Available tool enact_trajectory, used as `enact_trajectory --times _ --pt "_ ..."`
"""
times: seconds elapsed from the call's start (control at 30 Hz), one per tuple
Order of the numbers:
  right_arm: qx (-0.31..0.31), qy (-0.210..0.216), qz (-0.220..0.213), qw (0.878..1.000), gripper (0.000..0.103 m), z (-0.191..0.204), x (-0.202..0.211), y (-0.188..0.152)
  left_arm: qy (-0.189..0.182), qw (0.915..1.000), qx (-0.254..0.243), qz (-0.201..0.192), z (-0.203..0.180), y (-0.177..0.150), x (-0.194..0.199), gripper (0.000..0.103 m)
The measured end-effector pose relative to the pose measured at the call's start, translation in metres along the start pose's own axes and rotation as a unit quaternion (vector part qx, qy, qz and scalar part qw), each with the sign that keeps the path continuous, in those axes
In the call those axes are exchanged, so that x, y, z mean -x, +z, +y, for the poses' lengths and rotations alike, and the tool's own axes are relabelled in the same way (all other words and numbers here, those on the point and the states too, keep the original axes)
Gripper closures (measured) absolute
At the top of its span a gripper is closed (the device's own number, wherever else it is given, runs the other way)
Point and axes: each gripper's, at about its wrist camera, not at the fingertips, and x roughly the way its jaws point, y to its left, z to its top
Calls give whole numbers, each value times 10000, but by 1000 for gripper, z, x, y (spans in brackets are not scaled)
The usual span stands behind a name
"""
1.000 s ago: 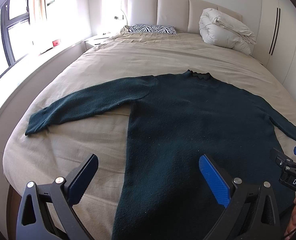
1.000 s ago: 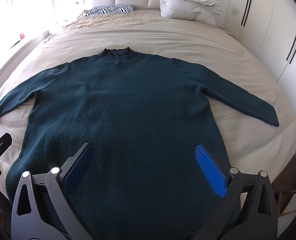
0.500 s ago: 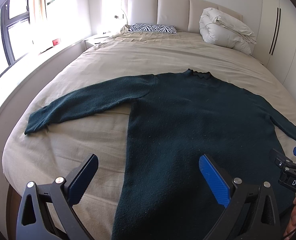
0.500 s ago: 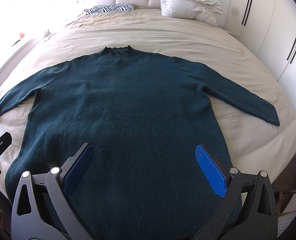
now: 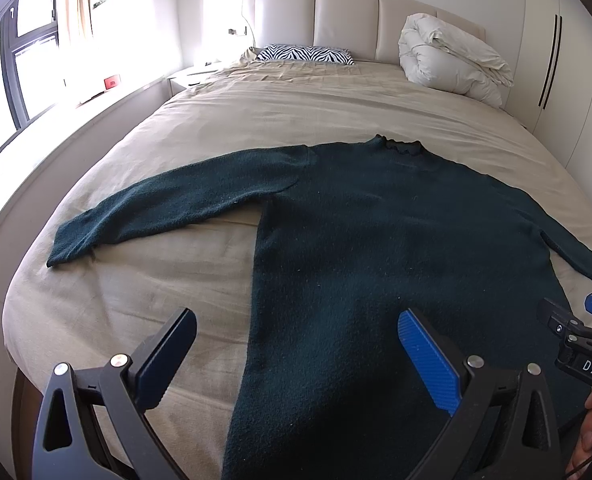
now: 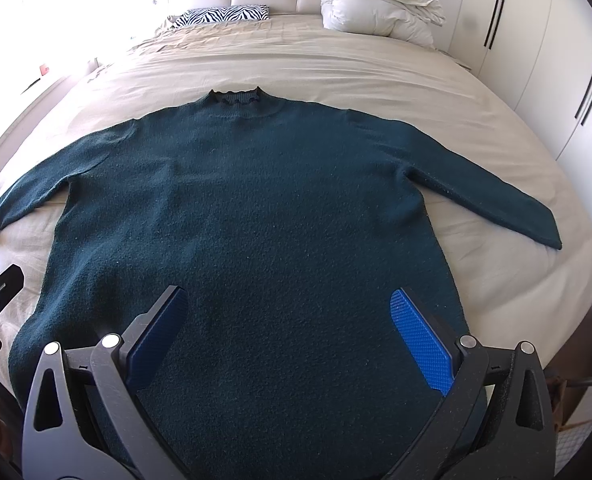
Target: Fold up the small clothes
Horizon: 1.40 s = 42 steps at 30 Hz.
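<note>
Right wrist view, sweater (image 6: pixel 279 216) flat on bed (image 6: pixel 336 64)

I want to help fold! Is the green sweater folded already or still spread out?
Spread out. The sweater lies flat on the bed, with both sleeves stretched out to the sides and the collar pointing toward the headboard. No part is folded over.

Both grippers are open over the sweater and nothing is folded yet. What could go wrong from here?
1. The dark green sweater is thick knit; the right gripper, open above its lower body, might pinch only the top layer.
2. The right sleeve ends near the bed edge and could slip off if dragged.
3. The left gripper straddles the sweater's side edge, so a grab could also catch the sheet.
</note>
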Motion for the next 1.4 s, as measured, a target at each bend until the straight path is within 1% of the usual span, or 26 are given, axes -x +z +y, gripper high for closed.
enact_trajectory --times 0.67,1.13,1.4 --pt "-36 30 138 9999 0 1 -14 2 13 9999 -12 136 -7 4 -6 0" --pt "-145 86 323 9993 0 -7 -36 2 37 9993 -66 367 -15 5 -27 0" --pt "-227 113 410 9988 0 -14 -50 4 35 9991 -102 422 -22 7 -36 0"
